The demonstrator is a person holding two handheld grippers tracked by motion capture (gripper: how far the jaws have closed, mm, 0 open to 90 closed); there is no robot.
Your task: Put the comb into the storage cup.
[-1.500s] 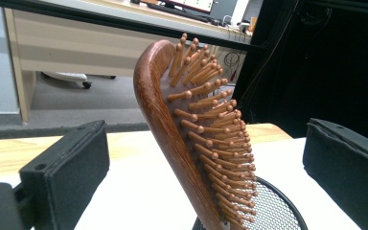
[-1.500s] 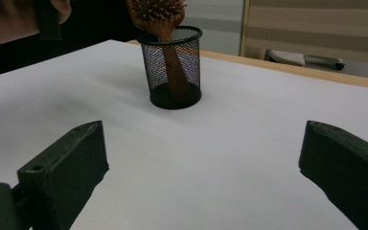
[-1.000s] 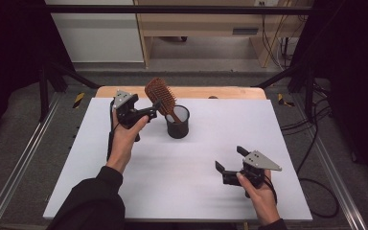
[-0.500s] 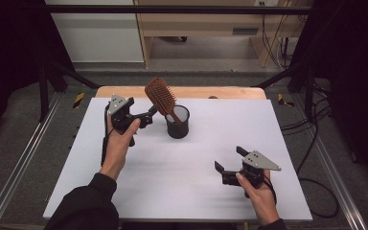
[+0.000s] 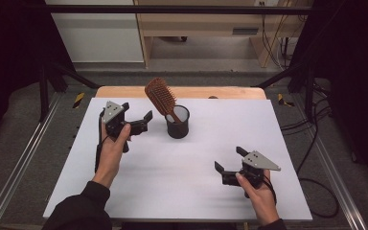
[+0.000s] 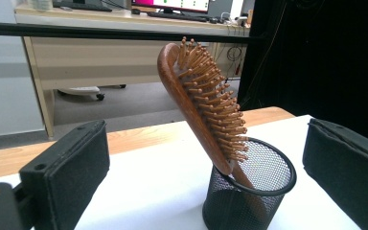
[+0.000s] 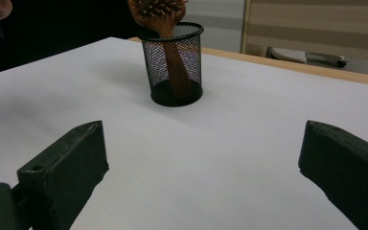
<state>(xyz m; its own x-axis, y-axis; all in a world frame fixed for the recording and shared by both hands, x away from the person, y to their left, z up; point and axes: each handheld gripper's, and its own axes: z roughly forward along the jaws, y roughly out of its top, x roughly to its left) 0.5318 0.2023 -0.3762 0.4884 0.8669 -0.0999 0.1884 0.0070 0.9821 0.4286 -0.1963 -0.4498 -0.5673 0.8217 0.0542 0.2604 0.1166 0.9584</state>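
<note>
Right claw (image 5: 229,162) sits nearest, low over the front right of the white tabletop (image 5: 201,191), jaws wide apart, nothing between them; in the right gripper view it points across bare tabletop at the cup, well apart from it. Further in, the left claw (image 5: 143,121) is held above the tabletop just left of the cup, jaws spread and empty; in the left gripper view the brush and cup sit framed between the two jaws but ahead of them, no contact. Black mesh cup (image 5: 178,122) stands upright in the back centre of the tabletop. It holds one item: a wooden hairbrush (image 5: 161,98), handle down inside the cup, head sticking out above the rim and tilted back-left towards the left claw, bristles facing right in the high view. Handle leans on the cup rim. Nothing else stands on the white sheet, so the path from either claw to the cup is unobstructed. Behind the sheet a strip of bare wood edge (image 5: 182,92) shows, then floor and a light wooden desk (image 5: 196,19) in the background.
</note>
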